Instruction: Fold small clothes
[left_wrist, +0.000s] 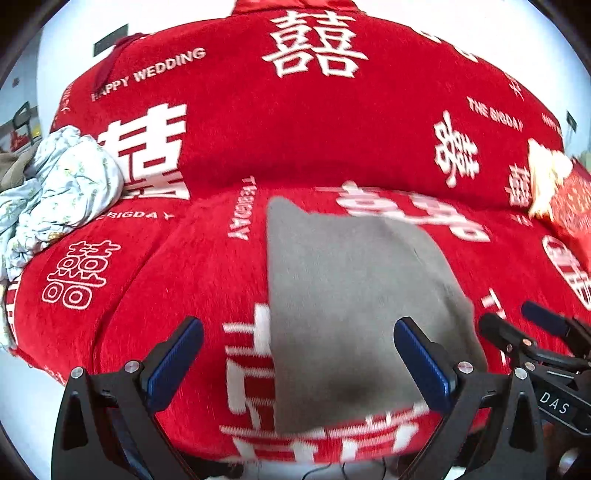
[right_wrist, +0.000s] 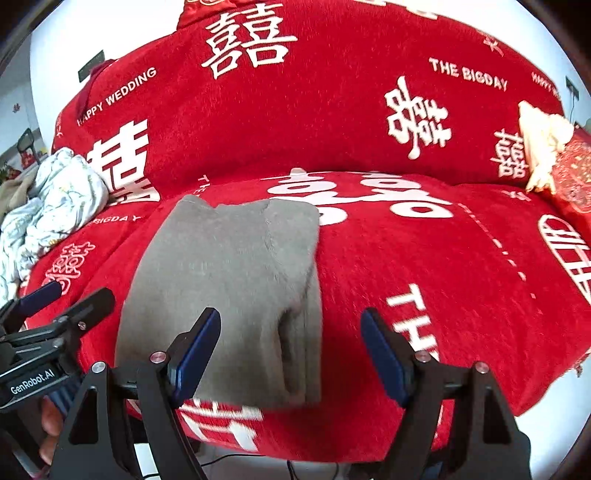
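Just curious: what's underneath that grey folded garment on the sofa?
The grey garment lies on the red sofa cover with white lettering. The print beneath it is hidden; nothing else shows at its edges.

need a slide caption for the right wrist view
Open right claw hovers at the near edge of a folded grey garment on a red wedding-print sofa cover.

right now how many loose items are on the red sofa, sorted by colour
grey: 1, the folded grey garment on the seat
pale floral: 1, the crumpled floral cloth at the far left end
cream: 1, the cream item at the right end
red patterned: 1, the red patterned item beside it, too blurred to identify
total: 4
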